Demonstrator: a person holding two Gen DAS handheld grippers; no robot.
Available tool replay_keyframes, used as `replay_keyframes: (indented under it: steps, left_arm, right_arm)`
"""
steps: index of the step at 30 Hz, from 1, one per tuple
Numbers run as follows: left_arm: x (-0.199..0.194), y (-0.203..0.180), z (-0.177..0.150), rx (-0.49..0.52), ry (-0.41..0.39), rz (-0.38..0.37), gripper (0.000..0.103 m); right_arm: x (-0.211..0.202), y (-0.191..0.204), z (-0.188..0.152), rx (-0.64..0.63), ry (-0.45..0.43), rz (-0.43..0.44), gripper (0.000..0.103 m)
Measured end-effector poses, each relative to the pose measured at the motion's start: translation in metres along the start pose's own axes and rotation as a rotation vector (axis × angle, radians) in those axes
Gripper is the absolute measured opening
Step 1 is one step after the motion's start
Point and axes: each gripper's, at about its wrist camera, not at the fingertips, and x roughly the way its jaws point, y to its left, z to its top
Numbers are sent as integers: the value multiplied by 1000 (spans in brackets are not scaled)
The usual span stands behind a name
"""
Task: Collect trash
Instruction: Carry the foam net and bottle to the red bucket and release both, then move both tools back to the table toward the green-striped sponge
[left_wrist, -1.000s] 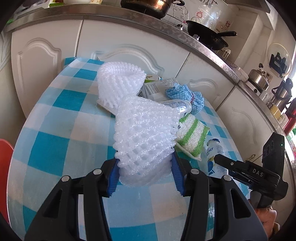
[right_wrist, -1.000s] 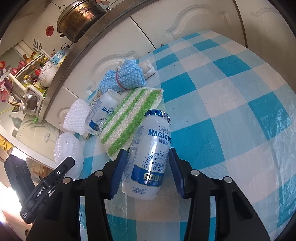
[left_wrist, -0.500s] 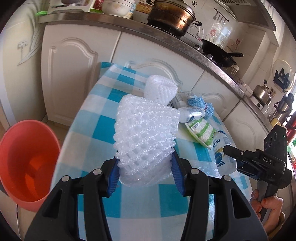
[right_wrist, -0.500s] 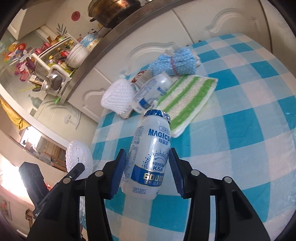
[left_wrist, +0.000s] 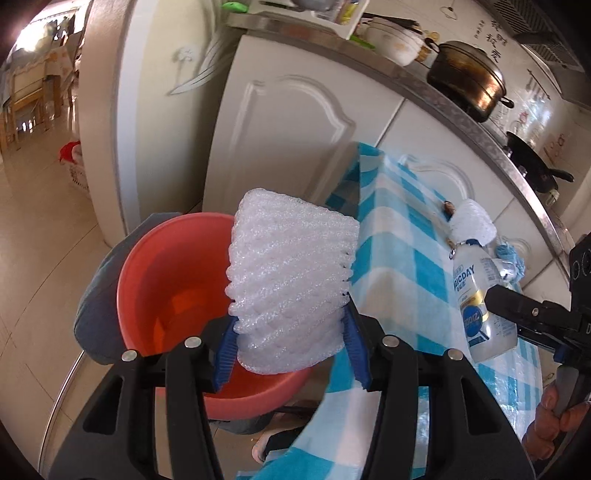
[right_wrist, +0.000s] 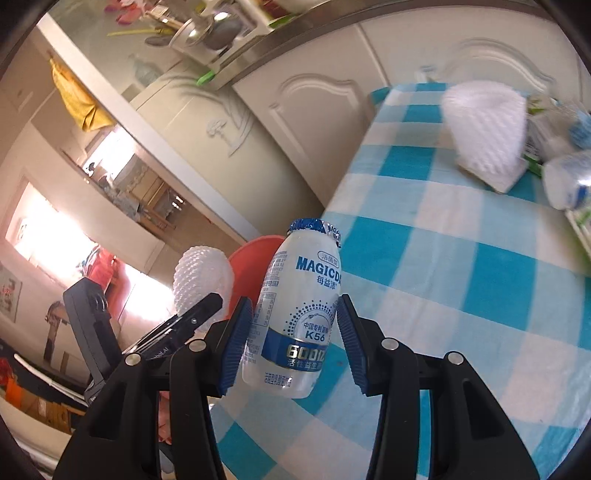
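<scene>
My left gripper is shut on a white foam net sleeve and holds it over the orange bucket beside the table's left end. My right gripper is shut on a white Magicday drink bottle, above the blue-and-white checked tablecloth near its left edge. The bottle also shows in the left wrist view, and the foam sleeve in the right wrist view with the bucket's rim behind it.
A second foam sleeve, another bottle and a blue cloth lie on the table's far part. White cabinets stand behind. A grey cloth lies under the bucket. A hand holds the right gripper.
My left gripper swung left off the table with the foam sleeve, over the bucket. My right gripper carried the bottle left toward the table's edge.
</scene>
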Motion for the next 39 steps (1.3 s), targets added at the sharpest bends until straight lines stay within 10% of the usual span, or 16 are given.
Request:
replay_keyframes:
  steps: [6, 10, 13, 24, 39]
  left_arm:
    - [19, 33, -3, -41, 30, 76, 57]
    - [28, 46, -6, -64, 58, 130, 84]
    - [27, 54, -6, -76, 61, 139, 90]
    - [-15, 65, -4, -78, -70, 224, 93]
    - [-42, -20, -12, 7, -119, 48, 96]
  right_arm:
    - [55, 34, 14, -81, 82, 5, 49]
    - [83, 47, 18, -89, 145, 25, 52]
    - [89, 51, 19, -84, 135, 37, 75]
    - [6, 17, 11, 2, -104, 27, 90]
    - [-92, -51, -31, -29, -480, -78, 93]
